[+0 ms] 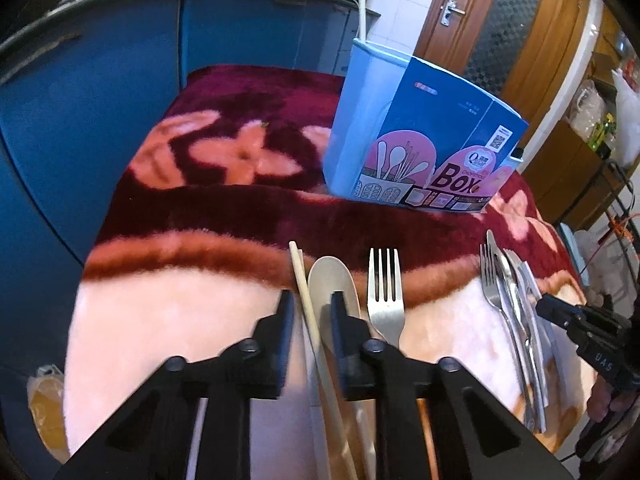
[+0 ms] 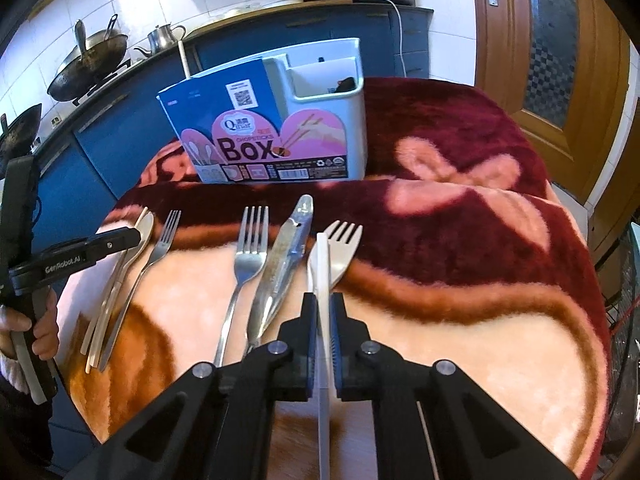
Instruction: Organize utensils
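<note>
- Kitchen with blue cabinets [image 2: 120,128], woks on the stove at far left, a wooden door [image 2: 532,40] to the right.
- Table draped in a plush maroon-and-pink floral blanket [image 2: 460,152].
- At the far side of it, upright, a pale blue utensil holder [image 2: 344,132] wrapped in a printed "Chopsticks Box" sleeve.
- Left gripper [image 1: 310,312]: narrowed around a wooden chopstick [image 1: 306,300], a small gap visible at the tips; actual clamping hard to confirm from the wrist view.
- Just right of that chopstick: a beige spoon [image 1: 328,276], partly under the right-hand finger, then a steel fork [image 1: 385,296].
- Right gripper [image 2: 323,308]: pinched tight on a white flat handle [image 2: 322,264], pads pressing both sides.
- Beside that handle, touching it: a beige plastic fork [image 2: 340,248].
- Further left on the blanket: a clear-wrapped utensil [image 2: 288,248] and another steel fork [image 2: 246,256], near each other.
</note>
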`<action>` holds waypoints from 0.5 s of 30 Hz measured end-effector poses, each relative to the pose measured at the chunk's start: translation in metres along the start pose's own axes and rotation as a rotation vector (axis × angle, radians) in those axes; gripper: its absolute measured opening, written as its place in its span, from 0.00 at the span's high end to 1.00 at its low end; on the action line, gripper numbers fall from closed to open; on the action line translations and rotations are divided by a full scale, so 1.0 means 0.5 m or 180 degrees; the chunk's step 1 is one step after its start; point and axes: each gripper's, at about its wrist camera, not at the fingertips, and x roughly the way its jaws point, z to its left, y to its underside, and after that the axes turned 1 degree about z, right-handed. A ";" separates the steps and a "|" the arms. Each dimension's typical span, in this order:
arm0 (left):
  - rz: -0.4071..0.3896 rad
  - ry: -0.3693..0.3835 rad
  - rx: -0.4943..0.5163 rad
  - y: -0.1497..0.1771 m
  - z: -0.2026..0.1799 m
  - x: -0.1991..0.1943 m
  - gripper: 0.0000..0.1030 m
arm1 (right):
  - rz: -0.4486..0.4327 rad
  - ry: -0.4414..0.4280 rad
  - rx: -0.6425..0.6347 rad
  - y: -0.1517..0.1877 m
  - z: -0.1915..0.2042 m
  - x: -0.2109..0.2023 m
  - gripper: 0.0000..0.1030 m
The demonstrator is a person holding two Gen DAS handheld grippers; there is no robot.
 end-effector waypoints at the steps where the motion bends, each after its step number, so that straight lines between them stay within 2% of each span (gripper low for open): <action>1: 0.0010 0.0018 -0.0025 -0.001 0.002 0.002 0.93 | 0.0005 -0.0005 0.0008 0.000 -0.003 0.000 0.92; 5: 0.0003 0.0123 -0.0174 -0.001 0.017 -0.002 0.93 | 0.0028 -0.0024 0.0037 0.002 -0.010 0.003 0.92; 15: -0.0043 0.0193 -0.0255 0.002 0.044 -0.031 0.93 | 0.0136 -0.0024 0.0010 0.001 -0.014 0.008 0.92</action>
